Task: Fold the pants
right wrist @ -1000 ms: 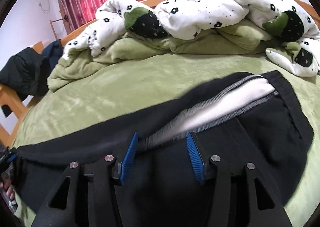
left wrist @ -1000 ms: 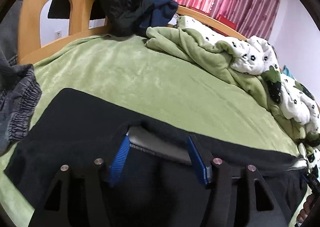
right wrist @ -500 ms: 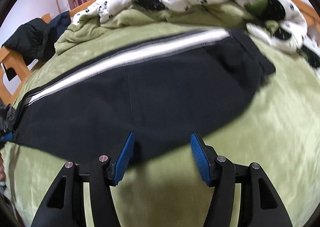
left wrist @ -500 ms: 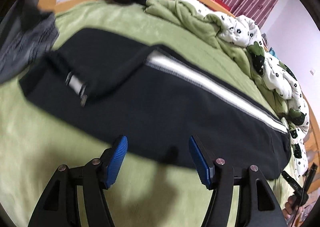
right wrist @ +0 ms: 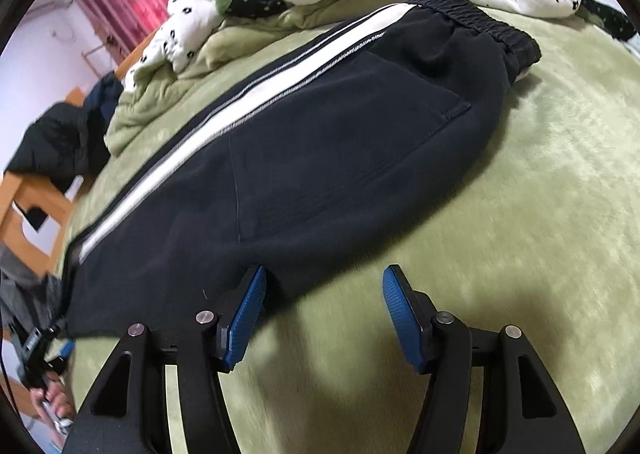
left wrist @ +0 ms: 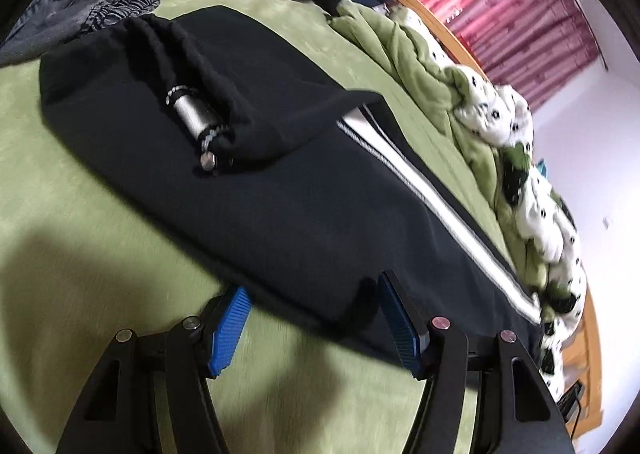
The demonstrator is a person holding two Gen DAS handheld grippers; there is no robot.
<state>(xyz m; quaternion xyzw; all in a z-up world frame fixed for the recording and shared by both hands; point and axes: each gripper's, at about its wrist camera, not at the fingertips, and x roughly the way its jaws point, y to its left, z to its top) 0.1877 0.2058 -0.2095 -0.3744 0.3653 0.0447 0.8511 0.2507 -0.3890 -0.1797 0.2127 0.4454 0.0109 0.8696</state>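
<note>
Both grippers, left gripper (left wrist: 314,318) and right gripper (right wrist: 324,312), hang parted and hold nothing. Black pants (right wrist: 320,141) with a white side stripe lie flat on the green bed (right wrist: 520,213), their near edge at the blue fingertips.

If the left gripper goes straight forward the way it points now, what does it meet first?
Most likely the near edge of the black pants. The left gripper is open, and that folded edge already lies between its fingertips over the green blanket. Depth is unclear, so it may brush the blanket too.
</note>
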